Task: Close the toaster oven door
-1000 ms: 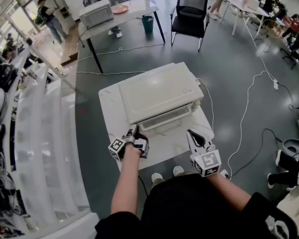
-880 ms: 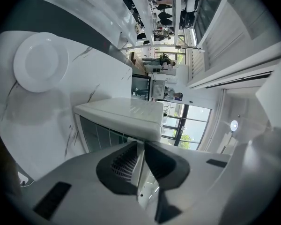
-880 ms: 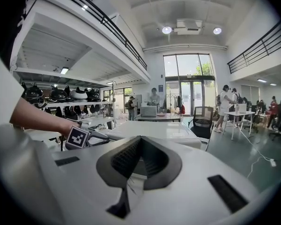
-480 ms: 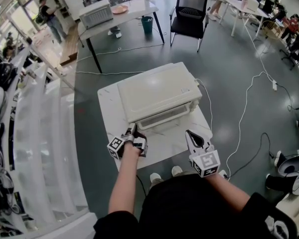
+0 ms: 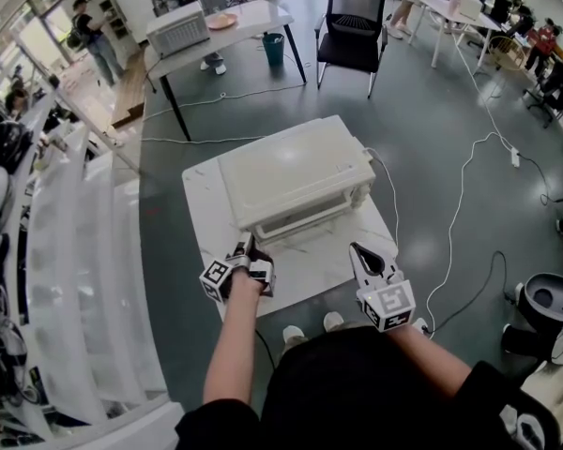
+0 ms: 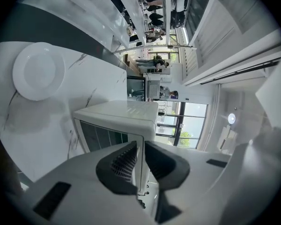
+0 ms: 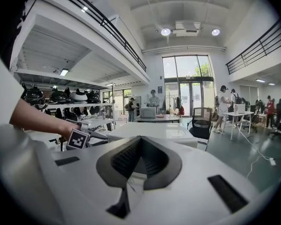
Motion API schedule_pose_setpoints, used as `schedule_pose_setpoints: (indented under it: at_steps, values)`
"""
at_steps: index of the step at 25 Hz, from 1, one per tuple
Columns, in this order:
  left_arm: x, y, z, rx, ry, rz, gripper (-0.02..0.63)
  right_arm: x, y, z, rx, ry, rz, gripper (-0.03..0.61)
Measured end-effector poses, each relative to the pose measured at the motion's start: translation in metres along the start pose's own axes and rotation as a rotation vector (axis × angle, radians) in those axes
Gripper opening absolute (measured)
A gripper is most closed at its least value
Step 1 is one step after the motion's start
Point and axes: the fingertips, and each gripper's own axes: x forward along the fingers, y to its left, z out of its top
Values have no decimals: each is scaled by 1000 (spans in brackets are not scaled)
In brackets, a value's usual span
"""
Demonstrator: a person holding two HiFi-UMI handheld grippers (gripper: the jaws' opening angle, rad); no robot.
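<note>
**Item 1.** Box-shaped white metal toaster oven [image 5: 296, 172], standing on a white marble-patterned table [image 5: 206, 204]. All places below are taken from this oven.

**Item 2.** Its white-framed dark glass door [image 6: 103, 135], on the oven's front face, the side towards me. The door stands close to upright against the oven front. From above I cannot tell whether a thin gap is left along its top edge.

**Item 3.** My left gripper [image 5: 251, 245], at the oven's front left corner. The jaws are drawn close with a thin white edge of the door between them. I read this as a pinch on that edge.

**Item 4.** My right gripper [image 5: 357, 251], in front of the oven's front right corner and apart from it. Its jaws are pressed together with nothing in them, and it touches nothing.

**Progress, by my judgement.** Most of the swing looks done, with the door raised nearly flush to the oven front. What is left is to press the door home until it seats, then let go of the edge and draw my left gripper away from the oven. The right gripper has no part to play unless the oven needs steadying.
</note>
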Motion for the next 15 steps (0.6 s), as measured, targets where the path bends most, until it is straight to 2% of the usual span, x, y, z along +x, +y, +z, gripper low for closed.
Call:
schedule_pose_setpoints:
  at_steps: [7,9,13,15]
  values:
    - [-28,-20,-18,3,10,-78,67,-7,8,6,48,-17,22,20]
    - [-38,-33,-31,1,33,-133,67,-10,11,8,37,-20,34,20]
    - [-60,-52,-54,-63,80,-232,66,-11,11,11,31,-19,46,20]
    - [-72,-59,-66,-19,106,-271,64,-12,11,10,25,-12,49,20]
